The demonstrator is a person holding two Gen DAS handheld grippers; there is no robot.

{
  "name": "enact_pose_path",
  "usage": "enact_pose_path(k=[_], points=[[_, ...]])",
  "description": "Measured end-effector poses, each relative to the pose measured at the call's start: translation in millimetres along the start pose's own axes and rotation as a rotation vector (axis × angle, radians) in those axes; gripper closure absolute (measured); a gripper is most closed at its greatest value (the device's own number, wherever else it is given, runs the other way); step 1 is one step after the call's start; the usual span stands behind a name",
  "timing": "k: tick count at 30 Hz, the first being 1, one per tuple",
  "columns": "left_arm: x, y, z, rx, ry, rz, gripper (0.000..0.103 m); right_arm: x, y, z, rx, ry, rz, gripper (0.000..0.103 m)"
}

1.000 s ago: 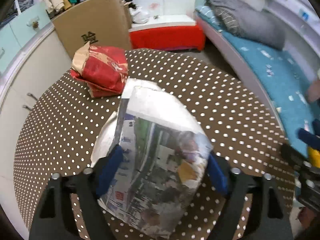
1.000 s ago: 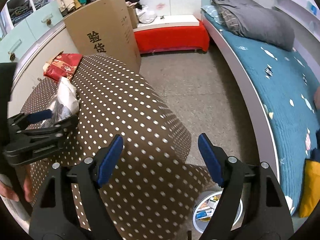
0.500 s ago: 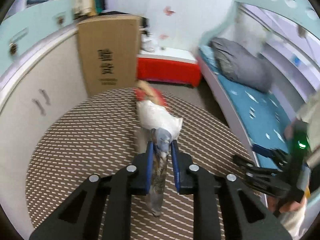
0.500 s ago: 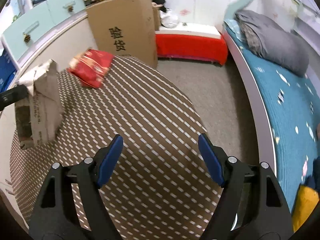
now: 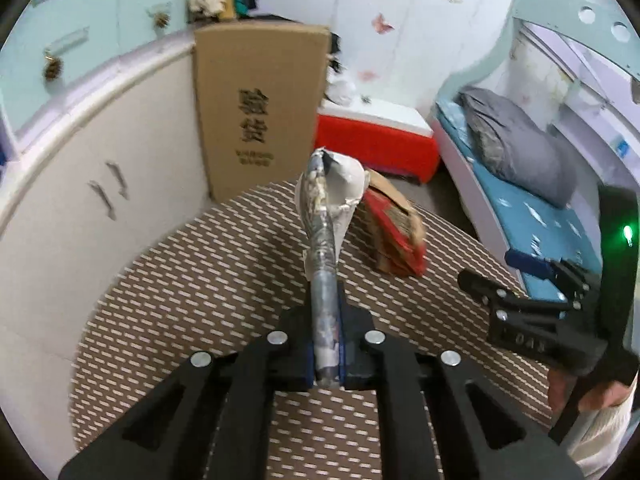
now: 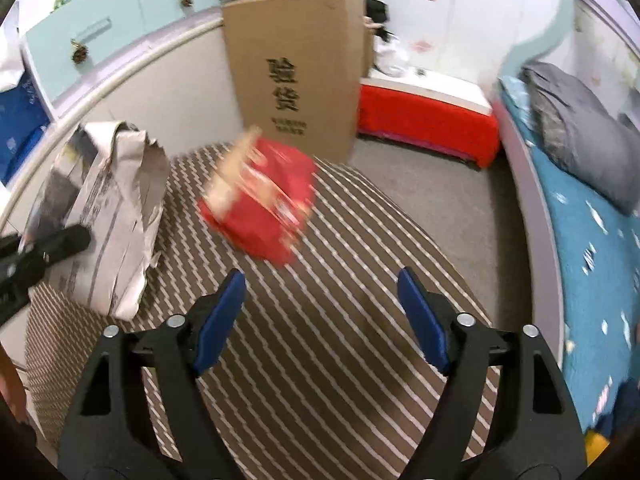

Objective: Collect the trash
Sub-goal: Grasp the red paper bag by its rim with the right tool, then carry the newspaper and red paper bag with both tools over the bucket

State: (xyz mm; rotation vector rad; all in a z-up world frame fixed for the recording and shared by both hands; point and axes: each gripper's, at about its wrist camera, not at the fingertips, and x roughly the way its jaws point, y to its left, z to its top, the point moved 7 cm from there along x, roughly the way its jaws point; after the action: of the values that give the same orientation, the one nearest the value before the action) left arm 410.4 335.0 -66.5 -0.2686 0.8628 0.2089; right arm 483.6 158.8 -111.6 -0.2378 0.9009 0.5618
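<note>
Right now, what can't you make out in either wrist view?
- Red packet: motion-blurred in the right wrist view; print unreadable. In the left view the newspaper in the left claw covers part.
- Right claw: cut off by the left view's edge.
- No trash bin in either view.

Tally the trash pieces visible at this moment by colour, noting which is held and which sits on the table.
Grey-white newspaper bag, clamped in the left gripper: 1
Red paper bag, lying on the dotted table ahead of the open right gripper: 1
Total: 2
</note>
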Motion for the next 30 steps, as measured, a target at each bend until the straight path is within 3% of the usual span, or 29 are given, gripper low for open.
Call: enact_pose_path(k=[4,7,8,9,10,14,22,30], points=[[0,33,5,-0.030,-0.002,0.060,0.095,29,36,29,-0.048,0.001,0.060,0.013],[6,53,7,-0.055,0.008,0.082,0.095,68,48,38,-0.057,0.067,0.026,0.014],[10,54,9,-0.058,0.012,0.092,0.095,77,48,38,-0.046,0.086,0.022,0.029],[10,56,9,-0.058,0.014,0.096,0.095,86,44,35,-0.013,0.115,0.026,0.053],[13,52,8,-0.058,0.015,0.099,0.095,82,39,34,0.000,0.093,-0.004,0.056],[8,38,7,-0.034,0.003,0.091,0.095,48,42,18,0.063,0.100,0.147,0.056],[-22,-26,-22,0.050,-0.003,0.058,0.095,-56,20,-45,0.086,0.017,0.112,0.056],[-49,-125,-75,0.172,0.009,-0.041,0.095,-125,-39,-101,0.167,-0.027,0.015,0.056]])
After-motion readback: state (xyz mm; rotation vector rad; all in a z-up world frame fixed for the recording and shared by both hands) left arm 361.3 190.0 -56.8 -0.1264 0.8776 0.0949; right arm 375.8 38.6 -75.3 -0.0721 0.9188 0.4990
